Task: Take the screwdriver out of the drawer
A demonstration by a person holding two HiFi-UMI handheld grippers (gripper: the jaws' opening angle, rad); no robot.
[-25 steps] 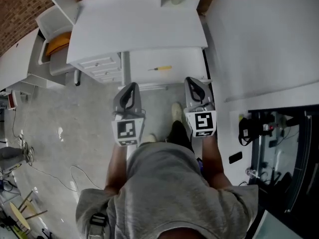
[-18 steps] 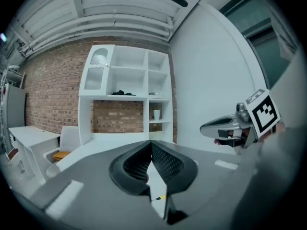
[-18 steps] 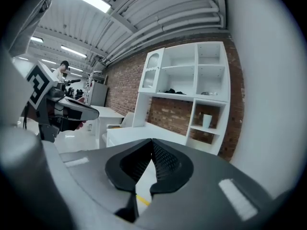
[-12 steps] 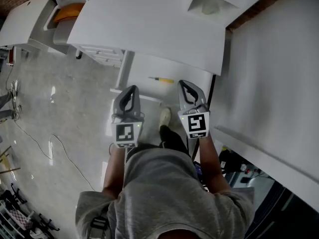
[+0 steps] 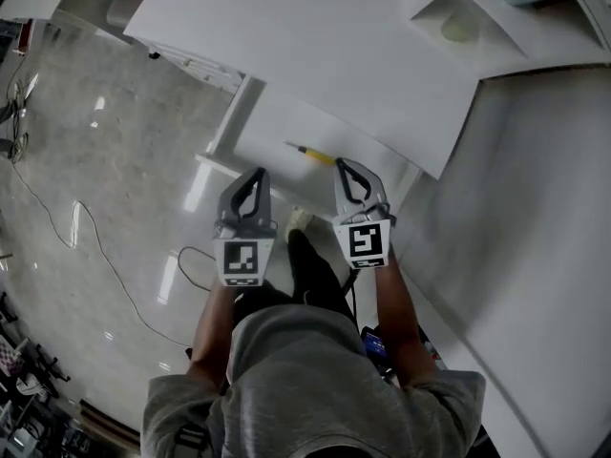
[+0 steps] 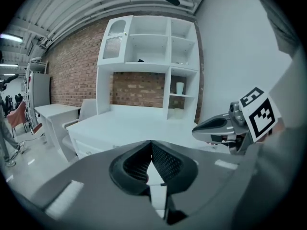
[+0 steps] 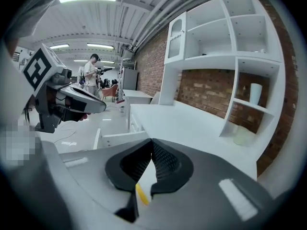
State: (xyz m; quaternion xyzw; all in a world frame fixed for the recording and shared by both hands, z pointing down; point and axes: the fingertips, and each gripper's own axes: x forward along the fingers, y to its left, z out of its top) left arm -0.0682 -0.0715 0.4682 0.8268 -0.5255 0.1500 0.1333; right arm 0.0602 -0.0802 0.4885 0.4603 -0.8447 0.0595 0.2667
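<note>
1. Head view: the screwdriver (image 5: 313,152) lies flat in the open drawer (image 5: 272,127), toward its right side, below the tabletop's (image 5: 315,36) near edge. The left tool (image 5: 254,174) and right tool (image 5: 346,166) point at the drawer side by side. The right tool's tip is just beside the yellow handle.
2. Left gripper view: the left tool's (image 6: 151,143) jaws are pressed together and empty. The right tool (image 6: 216,126) shows at right, with shelves (image 6: 148,47) behind.
3. Right gripper view: the right tool's (image 7: 152,150) jaws are together, gripping nothing. The screwdriver's (image 7: 141,194) yellow handle shows under them.
</note>
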